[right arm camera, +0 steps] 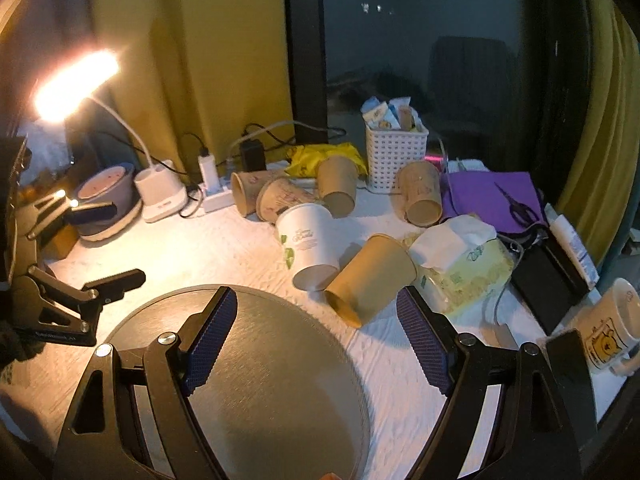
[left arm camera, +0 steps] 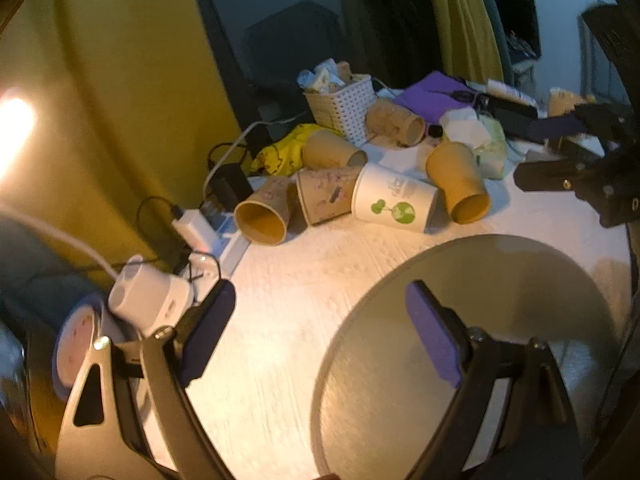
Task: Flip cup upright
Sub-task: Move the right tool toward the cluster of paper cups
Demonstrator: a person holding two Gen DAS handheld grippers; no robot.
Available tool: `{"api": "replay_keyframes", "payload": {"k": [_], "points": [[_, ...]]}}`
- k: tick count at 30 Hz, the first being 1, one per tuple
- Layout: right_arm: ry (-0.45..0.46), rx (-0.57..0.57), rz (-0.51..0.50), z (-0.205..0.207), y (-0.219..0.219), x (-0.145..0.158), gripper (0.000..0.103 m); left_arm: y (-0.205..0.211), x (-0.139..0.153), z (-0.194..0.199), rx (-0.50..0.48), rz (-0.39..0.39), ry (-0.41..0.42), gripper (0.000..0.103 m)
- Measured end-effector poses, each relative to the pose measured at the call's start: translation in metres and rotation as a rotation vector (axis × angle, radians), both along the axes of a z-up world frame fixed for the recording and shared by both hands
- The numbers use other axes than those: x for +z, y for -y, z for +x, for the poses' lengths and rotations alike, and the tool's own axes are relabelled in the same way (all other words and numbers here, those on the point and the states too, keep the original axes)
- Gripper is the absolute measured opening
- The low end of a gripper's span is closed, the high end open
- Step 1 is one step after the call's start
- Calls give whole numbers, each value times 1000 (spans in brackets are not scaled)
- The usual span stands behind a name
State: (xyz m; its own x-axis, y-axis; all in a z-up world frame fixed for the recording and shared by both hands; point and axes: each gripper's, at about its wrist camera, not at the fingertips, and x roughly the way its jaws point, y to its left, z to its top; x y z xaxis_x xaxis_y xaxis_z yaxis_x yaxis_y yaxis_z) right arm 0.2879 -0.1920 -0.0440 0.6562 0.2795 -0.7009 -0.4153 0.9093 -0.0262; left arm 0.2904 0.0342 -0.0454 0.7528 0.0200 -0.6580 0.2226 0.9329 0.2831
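Observation:
Several paper cups lie on their sides on the white table. A white cup with a green print (left arm camera: 394, 198) (right arm camera: 308, 244) lies in the middle, and a plain brown cup (left arm camera: 460, 182) (right arm camera: 370, 278) lies beside it. More brown cups (left arm camera: 266, 210) (right arm camera: 338, 184) lie behind. My left gripper (left arm camera: 320, 308) is open and empty, hovering over the table at the left edge of a round grey tray (left arm camera: 500, 280) (right arm camera: 260, 340). My right gripper (right arm camera: 318, 312) is open and empty, just short of the plain brown cup; it also shows in the left wrist view (left arm camera: 572, 160).
A white basket (right arm camera: 396, 156) of packets, a yellow bag (right arm camera: 316, 156), a purple cloth with scissors (right arm camera: 492, 196), a tissue pack (right arm camera: 460, 264), a mug (right arm camera: 608, 328), a power strip (right arm camera: 218, 196) with cables, a lit desk lamp (right arm camera: 76, 84) and a bowl (right arm camera: 106, 200) crowd the table.

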Motion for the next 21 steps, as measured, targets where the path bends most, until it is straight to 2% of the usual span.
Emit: {"api": "replay_keyframes", "payload": {"k": [3,7,12,14,17,21], "points": [[-30,-10,-9,23,0,-11,85,0,-6,25,-36,31,-22,88],[-55,-32,-6,50,4,-21,85,-1,-10,58,-117,28,-55,88],[-63,-46,1,80,8,-25,85,-3,-10,111,-179,95,-80,88],[-62,-44,2,89,9,-26,85,-3,-13,125,-203,135,-96,88],[-68,-44,8,103,10,-28,85,5,-22,144,-281,241,-119,88],[-74,-41,22,116,11,-31,85,18,-28,160,-371,323,-128,88]]}}
